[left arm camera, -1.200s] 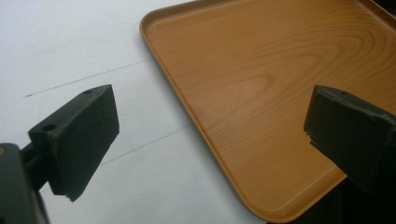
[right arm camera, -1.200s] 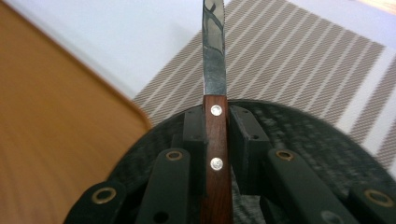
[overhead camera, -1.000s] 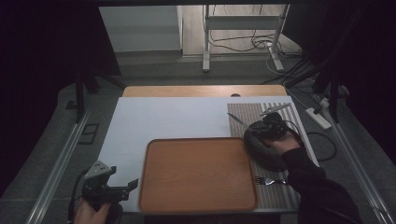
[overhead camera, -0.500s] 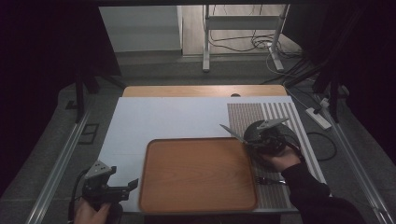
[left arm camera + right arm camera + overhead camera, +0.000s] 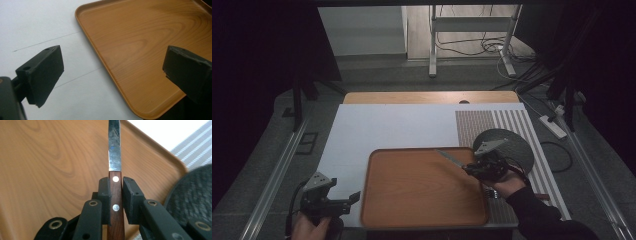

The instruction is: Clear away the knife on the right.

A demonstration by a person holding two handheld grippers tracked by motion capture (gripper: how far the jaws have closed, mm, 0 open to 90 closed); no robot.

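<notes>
A wooden tray (image 5: 412,185) lies at the front middle of the white table cover. My right gripper (image 5: 472,169) hangs over the tray's right rim, shut on a knife (image 5: 451,158) whose steel blade points left and away over the tray. In the right gripper view the jaws clamp the knife's brown riveted handle (image 5: 115,195), and the blade (image 5: 114,147) stretches out above the tray (image 5: 50,170). My left gripper (image 5: 351,199) rests at the front left, just off the tray's left edge, open with nothing between its fingers (image 5: 42,72). The tray's corner (image 5: 140,50) lies ahead of it.
A dark round woven mat (image 5: 507,145) sits on a striped placemat (image 5: 482,122) to the right of the tray. A fork (image 5: 492,192) lies on the placemat by the right hand. A bare white table cover (image 5: 387,125) spreads behind the tray.
My right gripper has carried the knife leftward from above the round mat to over the tray's right part. The left gripper has stayed put.
</notes>
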